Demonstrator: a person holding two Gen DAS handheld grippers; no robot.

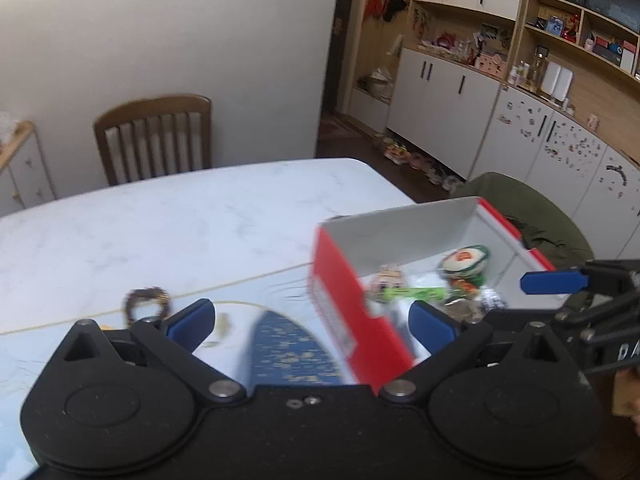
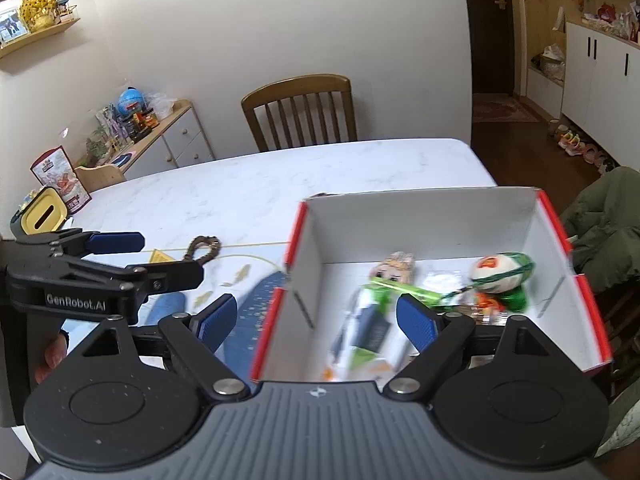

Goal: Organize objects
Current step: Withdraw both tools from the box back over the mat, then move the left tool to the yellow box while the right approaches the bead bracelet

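1. Both grippers hang low over the desk [image 2: 280, 176], jaws apart and gripping nothing: the left gripper [image 1: 312, 320] straddles the box's red side wall, the right gripper [image 2: 316, 320] sits over the box's near end
2. Inside the red-and-white box [image 2: 420, 216] lie a blurred white-and-green packet [image 2: 368, 328], a small doll [image 2: 396, 266] and a green-netted round toy [image 2: 500, 276]
3. Left of the box, a brown bead bracelet [image 2: 204, 250] lies on the desk, apart from both grippers
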